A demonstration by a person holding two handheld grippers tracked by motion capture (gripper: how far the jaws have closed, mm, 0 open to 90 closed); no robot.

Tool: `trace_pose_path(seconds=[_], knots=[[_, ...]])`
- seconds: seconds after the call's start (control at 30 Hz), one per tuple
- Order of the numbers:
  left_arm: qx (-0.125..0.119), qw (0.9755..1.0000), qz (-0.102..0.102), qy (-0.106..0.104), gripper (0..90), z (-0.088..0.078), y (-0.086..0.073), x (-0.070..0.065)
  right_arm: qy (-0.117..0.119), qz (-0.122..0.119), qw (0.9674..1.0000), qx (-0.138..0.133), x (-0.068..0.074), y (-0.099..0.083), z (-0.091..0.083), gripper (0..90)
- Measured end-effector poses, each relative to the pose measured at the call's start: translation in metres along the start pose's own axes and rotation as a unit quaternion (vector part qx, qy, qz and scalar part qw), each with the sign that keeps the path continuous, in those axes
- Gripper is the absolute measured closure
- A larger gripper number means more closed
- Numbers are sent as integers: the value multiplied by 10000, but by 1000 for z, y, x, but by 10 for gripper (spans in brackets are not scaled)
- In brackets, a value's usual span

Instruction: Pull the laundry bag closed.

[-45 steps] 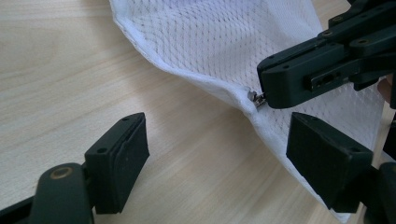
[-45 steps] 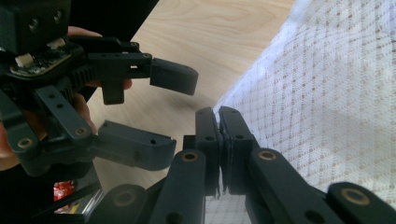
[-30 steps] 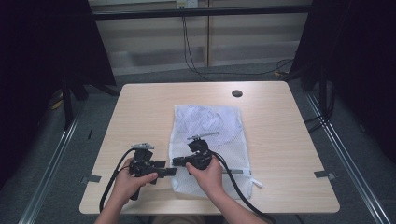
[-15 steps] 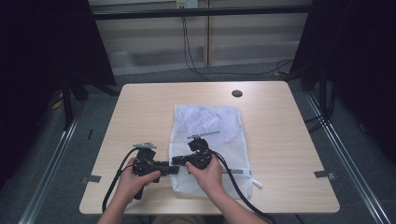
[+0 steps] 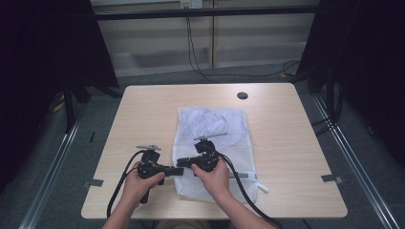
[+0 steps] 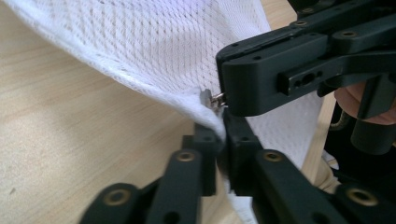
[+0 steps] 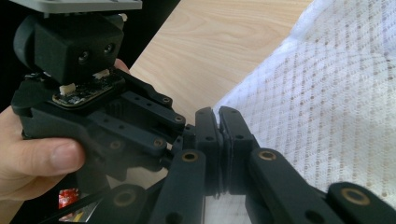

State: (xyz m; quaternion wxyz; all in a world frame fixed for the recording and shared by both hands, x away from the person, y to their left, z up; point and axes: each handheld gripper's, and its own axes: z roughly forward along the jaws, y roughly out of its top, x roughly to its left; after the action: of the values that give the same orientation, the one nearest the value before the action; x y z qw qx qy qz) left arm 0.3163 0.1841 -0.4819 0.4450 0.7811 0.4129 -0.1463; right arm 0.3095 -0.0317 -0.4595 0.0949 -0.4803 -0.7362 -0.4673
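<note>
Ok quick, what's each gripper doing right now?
Left gripper: just closed, pinching the white mesh bag at its edge.
Right gripper: shut on the bag's edge.

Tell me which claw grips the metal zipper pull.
The right claw: the zipper pull pokes from its tip. The left claw, its jaws just closed, pinches the hem of the mesh bag beside it.

Even overhead light falls on the pale table (image 5: 286, 157), while the surroundings sink into near black. Shadows stay soft, with no glare. Both gripper views blur close up (the nearest jaw links especially), and the white mesh bag (image 6: 154, 51) looks slightly overexposed.
</note>
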Motion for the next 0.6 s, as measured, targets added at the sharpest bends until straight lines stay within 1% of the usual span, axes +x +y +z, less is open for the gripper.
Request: trace_pose_path(seconds=[0.03, 0.07, 0.13, 0.23, 0.27, 0.33, 0.4, 0.53, 0.6], knots=[[0, 10000, -62, -9, 869, 0, 0, 0, -2, -8, 10000, -3, 0, 0, 0, 870], [11, 10000, -72, 4, 872, 0, 0, -1, 0, -14, 10000, -11, 0, 0, -1, 870], [12, 10000, -26, 42, 874, 0, 1, -2, 0, -21, 10000, -3, 0, 0, -2, 870], [-22, 9999, -88, 58, 876, 0, 1, -3, 9, -13, 10000, 0, -1, 1, -3, 870], [-20, 9999, -70, 78, 876, 0, 1, -3, 23, -8, 10000, 1, -2, 1, -4, 870], [-27, 9999, -131, 83, 876, 0, 1, -3, 25, -2, 10000, 25, -2, 1, -5, 870], [-7, 9999, -100, 79, 877, -1, 2, -3, 48, 1, 10000, 32, -3, 0, -6, 870], [-41, 9998, -134, 111, 877, -2, 2, -3, 73, 51, 9999, 54, -5, 0, -7, 870], [13, 9999, -120, 112, 877, -1, 2, -3, 97, 65, 9999, 56, -6, 0, -8, 870]])
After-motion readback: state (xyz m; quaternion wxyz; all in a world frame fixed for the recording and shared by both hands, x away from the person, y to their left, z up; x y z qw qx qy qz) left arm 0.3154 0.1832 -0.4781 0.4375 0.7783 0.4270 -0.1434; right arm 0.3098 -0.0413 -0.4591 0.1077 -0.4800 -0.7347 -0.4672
